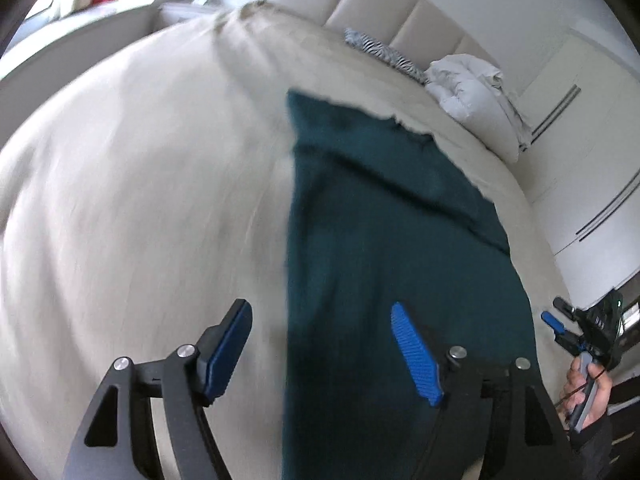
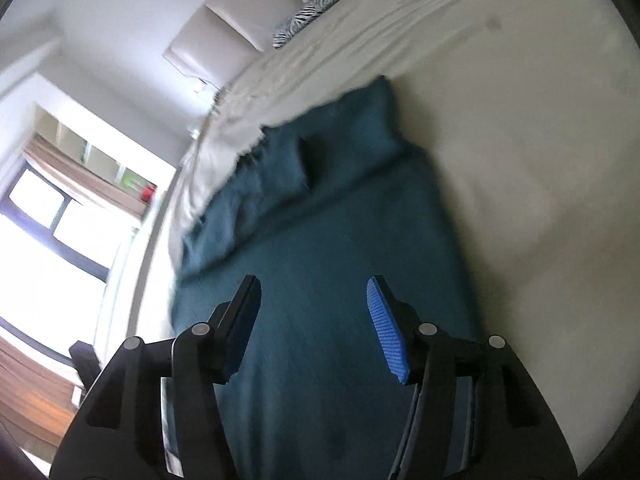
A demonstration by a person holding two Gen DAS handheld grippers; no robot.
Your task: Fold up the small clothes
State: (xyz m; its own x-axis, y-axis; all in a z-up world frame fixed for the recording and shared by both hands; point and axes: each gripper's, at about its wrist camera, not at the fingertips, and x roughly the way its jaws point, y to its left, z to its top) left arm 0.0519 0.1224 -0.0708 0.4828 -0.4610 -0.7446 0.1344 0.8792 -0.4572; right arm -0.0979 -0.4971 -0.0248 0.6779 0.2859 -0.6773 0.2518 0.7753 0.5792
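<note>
Here the teal cloth [image 1: 384,248] lies spread flat on the beige bed [image 1: 140,200], its far end folded over in a band. The left gripper [image 1: 322,344] hangs above its left edge, fingers spread wide, holding nothing. The right gripper [image 2: 314,320] hovers over the cloth's middle, also spread and empty. A zebra pillow [image 1: 380,50] sits by the headboard [image 1: 400,4].

No lettering, label, brand or number can be read in either wrist view; motion blur may be hiding small print, if any exists.
</note>
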